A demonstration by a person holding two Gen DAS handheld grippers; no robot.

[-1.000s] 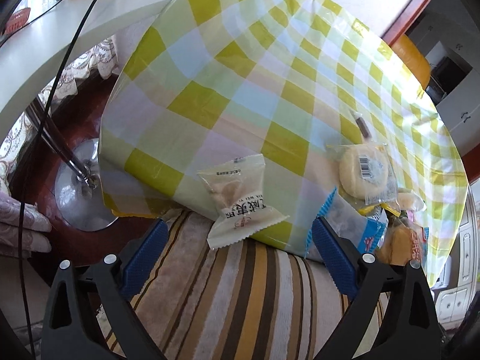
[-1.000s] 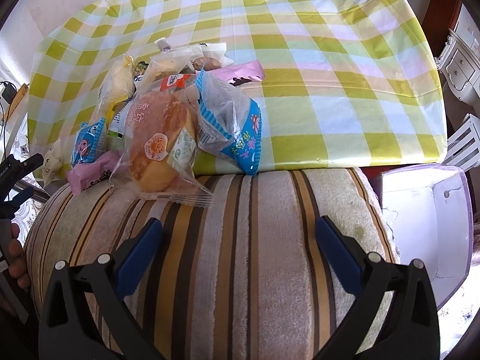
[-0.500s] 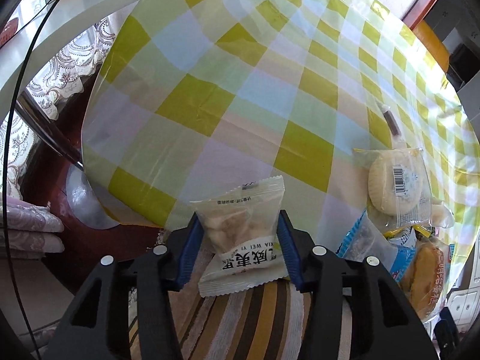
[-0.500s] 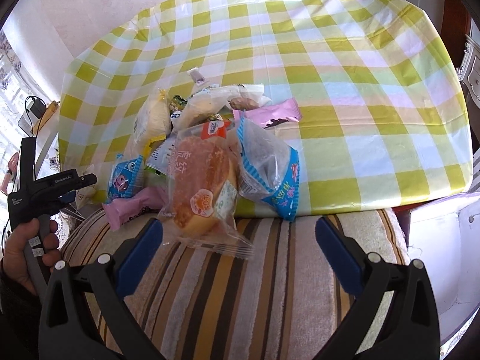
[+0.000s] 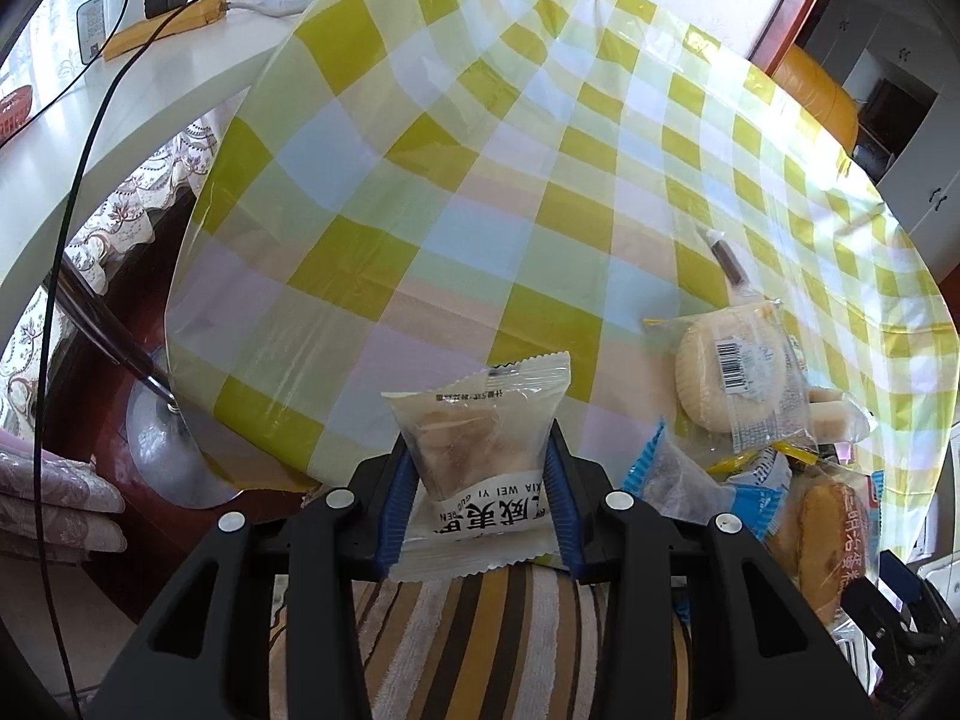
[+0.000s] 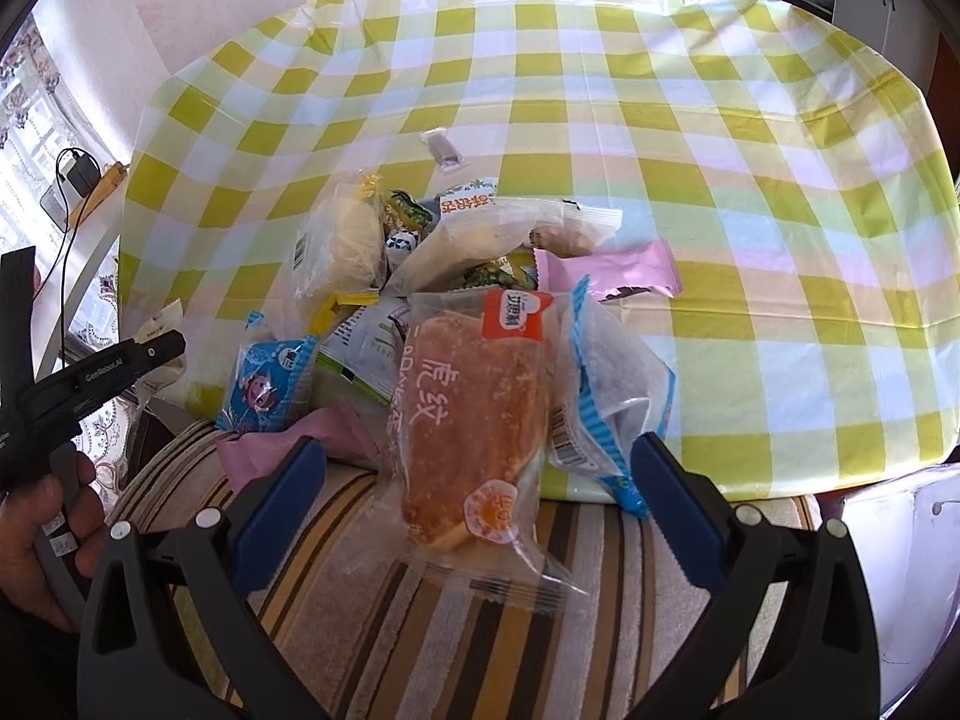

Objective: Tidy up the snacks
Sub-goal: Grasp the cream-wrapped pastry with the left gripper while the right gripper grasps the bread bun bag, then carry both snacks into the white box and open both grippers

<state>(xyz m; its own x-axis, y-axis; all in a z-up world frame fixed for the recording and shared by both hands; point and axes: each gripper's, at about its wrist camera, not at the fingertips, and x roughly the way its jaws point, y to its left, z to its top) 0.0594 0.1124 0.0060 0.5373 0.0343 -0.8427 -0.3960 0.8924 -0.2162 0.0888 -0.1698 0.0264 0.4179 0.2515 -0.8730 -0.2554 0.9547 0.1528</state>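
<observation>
Left gripper (image 5: pixel 480 510) pitched steeply down, blue pads closing on a crinkly clear-and-white cake packet (image 5: pixel 480 456) with serrated ends – the packet is pinched between them over the near table edge, above a striped plush cushion (image 5: pixel 480 648). Right gripper (image 6: pixel 474 492) also tilted down, jaws spread wide with nothing gripped, either side of a glossy bag holding an orange-brown bread (image 6: pixel 474 420) at the front of the snack pile (image 6: pixel 420 276) – soft plastic wrappers, blue, pink and clear, heaped on the shiny yellow-checked tablecloth (image 6: pixel 720 150).
</observation>
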